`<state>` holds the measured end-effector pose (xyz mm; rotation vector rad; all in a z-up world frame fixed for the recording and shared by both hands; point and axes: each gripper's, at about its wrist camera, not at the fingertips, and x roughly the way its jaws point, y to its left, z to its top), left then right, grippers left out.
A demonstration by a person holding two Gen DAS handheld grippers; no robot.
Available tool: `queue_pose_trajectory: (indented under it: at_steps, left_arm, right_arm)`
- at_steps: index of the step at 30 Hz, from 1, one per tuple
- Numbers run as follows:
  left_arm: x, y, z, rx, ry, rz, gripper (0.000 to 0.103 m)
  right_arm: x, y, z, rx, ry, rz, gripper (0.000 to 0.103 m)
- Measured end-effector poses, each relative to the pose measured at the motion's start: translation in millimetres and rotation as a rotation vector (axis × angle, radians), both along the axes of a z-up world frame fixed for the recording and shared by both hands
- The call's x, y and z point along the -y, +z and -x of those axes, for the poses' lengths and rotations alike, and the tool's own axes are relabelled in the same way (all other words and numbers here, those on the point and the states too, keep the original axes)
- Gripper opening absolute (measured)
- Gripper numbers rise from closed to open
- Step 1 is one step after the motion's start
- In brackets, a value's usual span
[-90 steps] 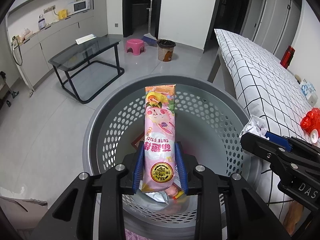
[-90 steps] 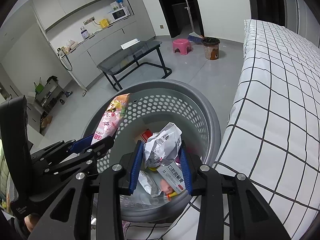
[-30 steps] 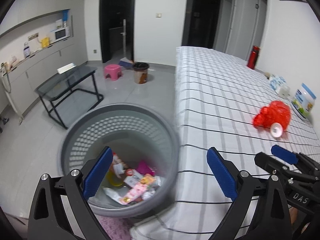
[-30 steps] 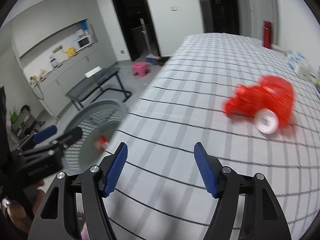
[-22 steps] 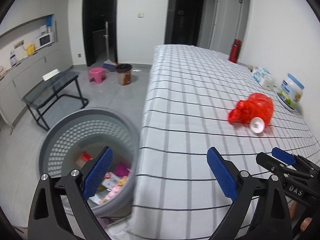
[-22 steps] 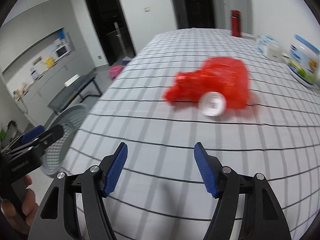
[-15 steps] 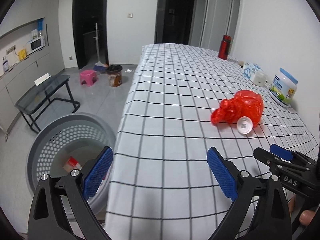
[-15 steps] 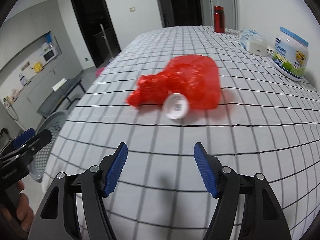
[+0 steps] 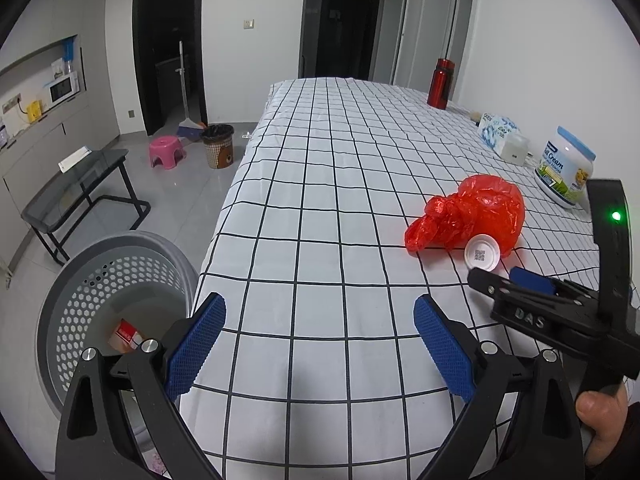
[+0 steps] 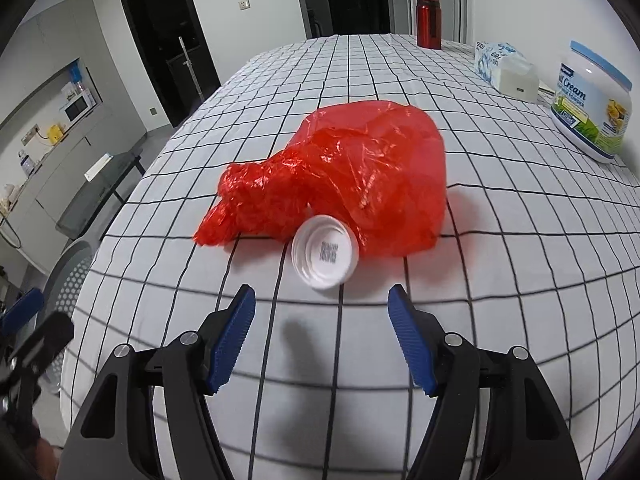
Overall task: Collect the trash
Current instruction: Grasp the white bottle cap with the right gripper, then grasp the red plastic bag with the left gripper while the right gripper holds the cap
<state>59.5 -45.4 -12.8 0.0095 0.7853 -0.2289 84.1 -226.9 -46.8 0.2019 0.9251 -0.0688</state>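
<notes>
A crumpled red plastic bag (image 10: pixel 344 176) lies on the white checked bed (image 10: pixel 500 280), with a white round lid (image 10: pixel 325 257) against its near side. My right gripper (image 10: pixel 322 340) is open and empty, just short of the lid. The bag (image 9: pixel 468 212) and lid (image 9: pixel 482 254) also show in the left wrist view. My left gripper (image 9: pixel 320 344) is open and empty over the bed's near edge. The grey perforated basket (image 9: pixel 80 272) stands on the floor at left with a red-and-white packet (image 9: pixel 126 334) inside.
A milk powder jar (image 10: pixel 592 100), a tissue pack (image 10: pixel 504 66) and a red flask (image 10: pixel 429 20) stand along the bed's far right side. A glass table (image 9: pixel 76 188), a pink stool (image 9: pixel 166 152) and a small bin (image 9: pixel 218 152) are on the floor at left.
Both grippers let their trash fall into the basket, opened, and swung right from the basket to the bed. The right gripper has closed in on the red bag and lid.
</notes>
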Motion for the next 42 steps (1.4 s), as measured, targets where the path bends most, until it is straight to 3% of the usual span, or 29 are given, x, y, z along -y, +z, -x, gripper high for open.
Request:
queue_pose_trajectory:
  at_steps: [12,20,31,42]
  left_arm:
    - [-5.8,-3.7,-3.9,-0.015,0.003,0.011,0.093]
    - [-4.2,-2.7,-2.1,-0.013,0.000,0.011,0.093]
    - [11.9,5.0,1.5,0.002,-0.031,0.005,0.093]
    - [65.4,5.8,-22.4,0.010,-0.122,-0.011,0.093]
  right_arm:
    - [-7.9,-7.3,-29.0,-0.029,-0.041,0.062,0.065]
    - [-6.5,-6.4,-31.1,-0.020,-0.050,0.089,0.040]
    - [12.2,5.8,7.5,0.021,-0.050,0.049,0.039]
    - [73.3,17.1,42.6,0.079,-0.130,-0.005,0.039]
